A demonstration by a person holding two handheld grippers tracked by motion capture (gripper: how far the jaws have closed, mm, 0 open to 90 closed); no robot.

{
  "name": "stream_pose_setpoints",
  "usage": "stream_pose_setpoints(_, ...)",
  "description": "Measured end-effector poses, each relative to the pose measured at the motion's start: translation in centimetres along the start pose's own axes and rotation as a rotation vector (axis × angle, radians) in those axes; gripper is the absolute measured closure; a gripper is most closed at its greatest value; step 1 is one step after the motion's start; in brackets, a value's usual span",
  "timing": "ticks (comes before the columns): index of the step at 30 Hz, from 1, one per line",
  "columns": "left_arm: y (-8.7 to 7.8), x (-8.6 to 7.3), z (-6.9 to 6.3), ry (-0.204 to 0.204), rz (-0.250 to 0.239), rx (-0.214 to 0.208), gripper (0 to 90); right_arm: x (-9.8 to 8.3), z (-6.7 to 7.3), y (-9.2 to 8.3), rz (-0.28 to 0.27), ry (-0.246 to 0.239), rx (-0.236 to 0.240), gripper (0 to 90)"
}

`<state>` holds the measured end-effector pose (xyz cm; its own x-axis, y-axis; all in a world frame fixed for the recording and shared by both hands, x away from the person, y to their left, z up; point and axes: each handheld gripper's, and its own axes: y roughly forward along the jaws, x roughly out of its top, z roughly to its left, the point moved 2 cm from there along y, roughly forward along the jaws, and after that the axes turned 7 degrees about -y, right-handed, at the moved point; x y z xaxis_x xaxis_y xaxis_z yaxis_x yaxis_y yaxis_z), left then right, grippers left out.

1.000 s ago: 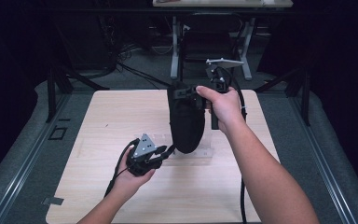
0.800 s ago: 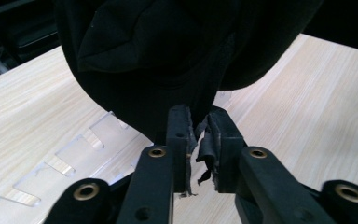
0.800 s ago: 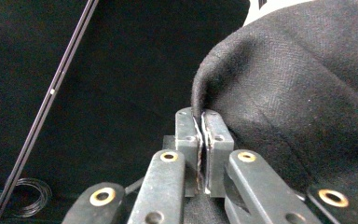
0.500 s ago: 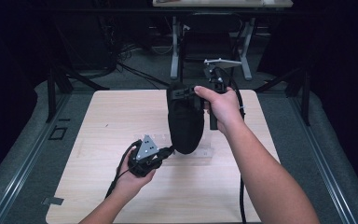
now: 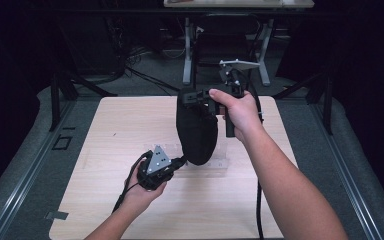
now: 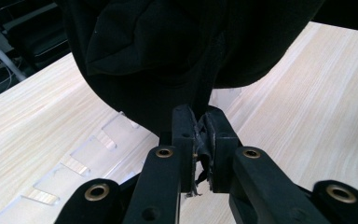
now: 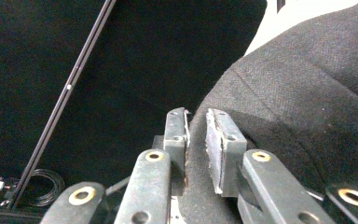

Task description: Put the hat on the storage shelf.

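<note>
I have the limp black cloth [image 5: 196, 132] pinched by its hem in my left claw [image 6: 200, 140], while my right claw [image 7: 196, 135], just been opening, straddles its top fold unclenched; best gripped at edges.

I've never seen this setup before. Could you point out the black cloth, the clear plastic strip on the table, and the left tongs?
black cloth [image 5: 196, 135]: high view, middle of the hanging fabric.
clear plastic strip [image 6: 91, 151]: left gripper view, a flat tab.
left tongs [image 6: 200, 140]: left gripper view, between the tips.

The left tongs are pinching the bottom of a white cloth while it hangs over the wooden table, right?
Not quite: the cloth is black, not white, as the high view shows. The left tongs do pinch its bottom edge while it hangs over the wooden table.
</note>
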<state>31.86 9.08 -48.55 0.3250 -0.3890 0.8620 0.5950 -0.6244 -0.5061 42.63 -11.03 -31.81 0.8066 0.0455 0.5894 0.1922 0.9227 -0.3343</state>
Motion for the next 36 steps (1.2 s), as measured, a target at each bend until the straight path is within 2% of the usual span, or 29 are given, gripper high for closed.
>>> stream_pose_setpoints(5, 0.0, 0.0, 0.0, 0.01, 0.002, 0.001, 84.9, -0.1, 0.1, -0.7, -0.013, -0.01, -0.004, 74.3)
stream_pose_setpoints(19, -0.3, -0.4, 0.6, 0.011, -0.014, 0.02, 85.5, -0.3, 0.1, -3.6, -0.057, -0.02, -0.034, 74.2)
stream_pose_setpoints(23, -0.5, -0.6, 1.0, 0.005, -0.013, 0.026, 85.5, -0.4, 0.0, -4.0, -0.054, -0.017, -0.047, 73.8)
stream_pose_setpoints(30, -0.6, -1.7, 1.8, -0.016, 0.006, 0.038, 85.2, -0.5, -0.2, -4.8, -0.057, -0.019, -0.062, 73.6)
stream_pose_setpoints(34, -0.2, -2.9, 2.0, 0.007, 0.055, 0.07, 84.0, -0.6, -0.4, -5.0, -0.068, -0.014, -0.068, 73.6)
stream_pose_setpoints(36, -0.1, -3.5, 2.2, -0.009, 0.051, 0.072, 83.5, -0.7, -0.6, -5.1, -0.067, -0.018, -0.07, 73.5)
